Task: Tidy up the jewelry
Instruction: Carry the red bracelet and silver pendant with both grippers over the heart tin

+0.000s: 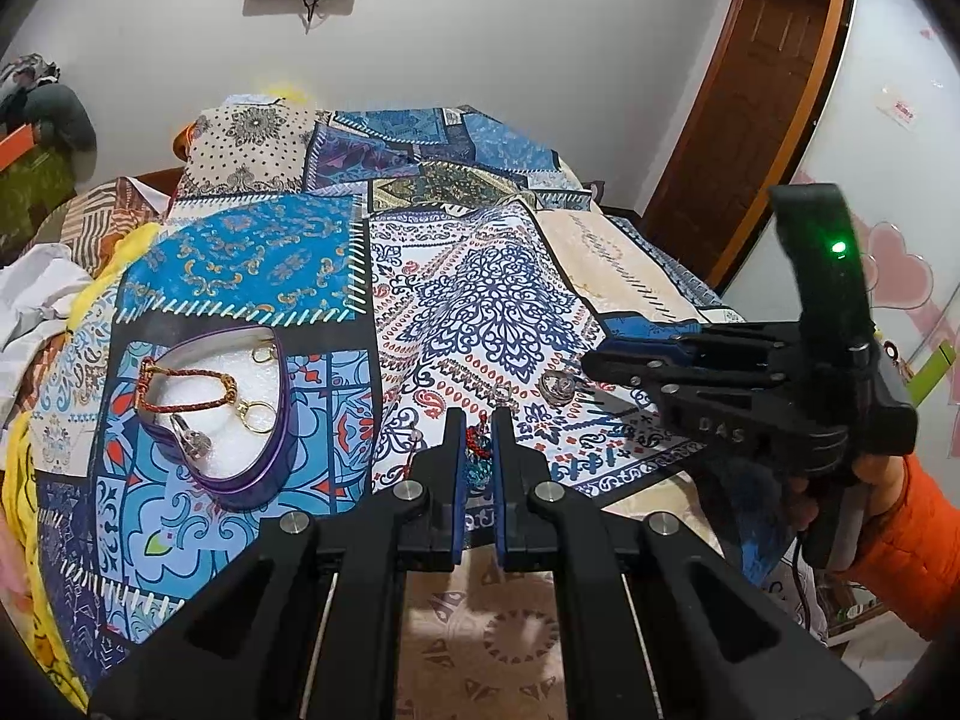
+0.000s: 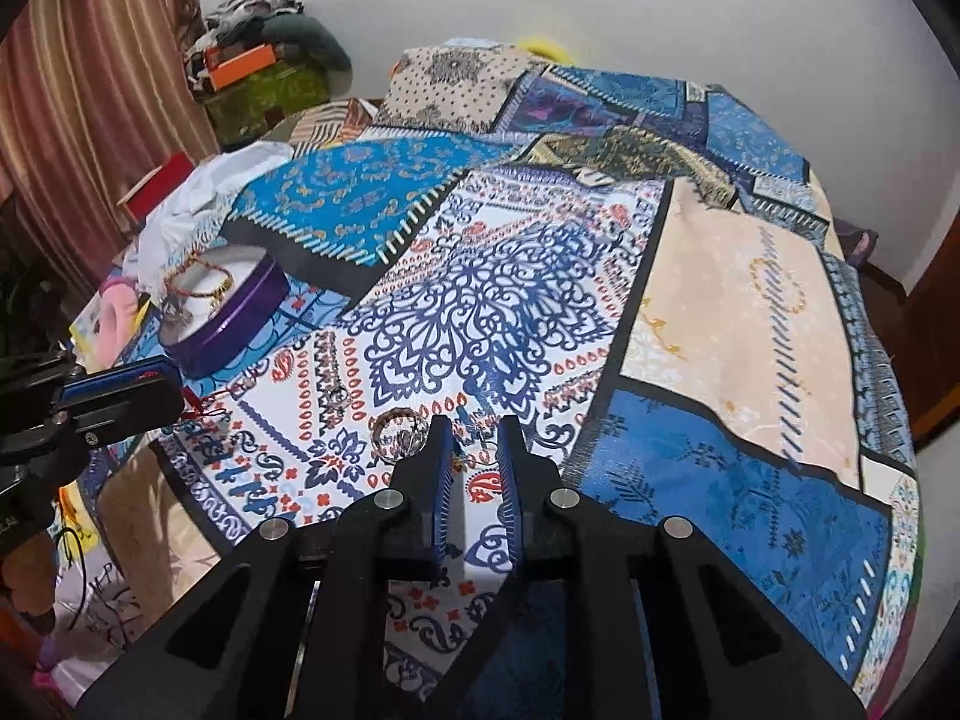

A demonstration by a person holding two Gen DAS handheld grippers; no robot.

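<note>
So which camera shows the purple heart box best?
The left wrist view: the box sits near, seen from above, with a braided bracelet and rings inside. The right wrist view shows it farther off at the left, mostly its side wall.
</note>
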